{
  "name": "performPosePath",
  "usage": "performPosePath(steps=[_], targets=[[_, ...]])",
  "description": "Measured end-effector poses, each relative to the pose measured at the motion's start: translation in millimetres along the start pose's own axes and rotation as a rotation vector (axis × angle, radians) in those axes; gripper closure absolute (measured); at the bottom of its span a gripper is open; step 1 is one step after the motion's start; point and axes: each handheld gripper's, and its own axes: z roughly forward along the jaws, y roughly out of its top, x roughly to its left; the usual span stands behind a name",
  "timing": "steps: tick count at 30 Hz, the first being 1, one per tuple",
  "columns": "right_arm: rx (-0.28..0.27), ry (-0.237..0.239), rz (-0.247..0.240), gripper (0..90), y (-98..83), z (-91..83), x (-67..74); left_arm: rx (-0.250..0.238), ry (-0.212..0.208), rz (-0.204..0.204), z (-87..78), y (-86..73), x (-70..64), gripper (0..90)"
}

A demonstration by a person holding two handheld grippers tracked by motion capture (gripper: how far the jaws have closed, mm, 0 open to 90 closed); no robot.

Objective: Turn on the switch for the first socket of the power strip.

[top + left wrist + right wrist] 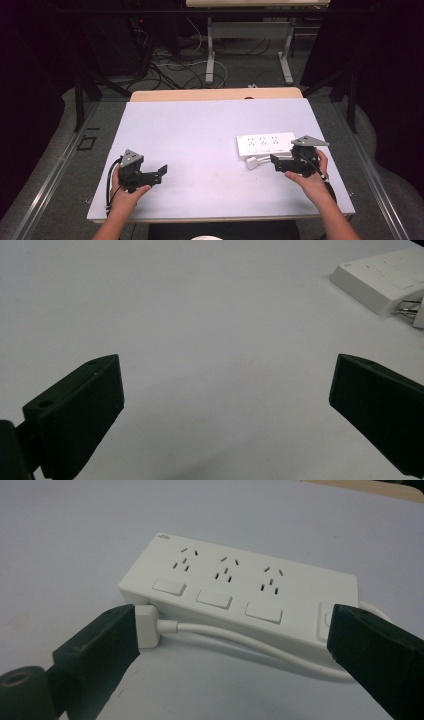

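Two jaws spread wide | white plug (148, 625) beside one | power strip (240, 600) beyond

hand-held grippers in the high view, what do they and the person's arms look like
Both are black, blocky tools. The left hand-held gripper and the right hand-held gripper each carry a grey three-cornered plate on top and trail a black cable. In the gripper views the jaws are thick, matte black, wedge-shaped blocks; the left ones have small round holes on top. The person's forearms are bare, with no sleeves or gloves in view.

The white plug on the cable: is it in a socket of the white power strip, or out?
Out. The white plug lies on the table beside the white power strip; all three sockets are empty.
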Motion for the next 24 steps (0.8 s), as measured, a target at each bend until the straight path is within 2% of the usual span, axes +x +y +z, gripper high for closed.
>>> performPosePath(steps=[1,4,12,24], targets=[[0.008,-0.003,-0.008,6.6,7.1,0.2,-0.1,-0.012,0.003,-0.003,0.7,-0.4,0.2,1.1],[0.001,-0.005,-0.013,8.5,14.2,0.6,-0.7,-0.003,0.004,-0.009,0.0,-0.2,1.0,1.3],[-0.002,-0.004,0.005,14.9,34.3,-0.9,-2.2,-0.015,0.007,-0.012,-1.1,0.1,1.2,1.7],[-0.009,-0.008,-0.005,16.2,49.8,2.4,-3.3,-0.008,0.010,-0.021,0.0,0.1,2.2,1.9]])
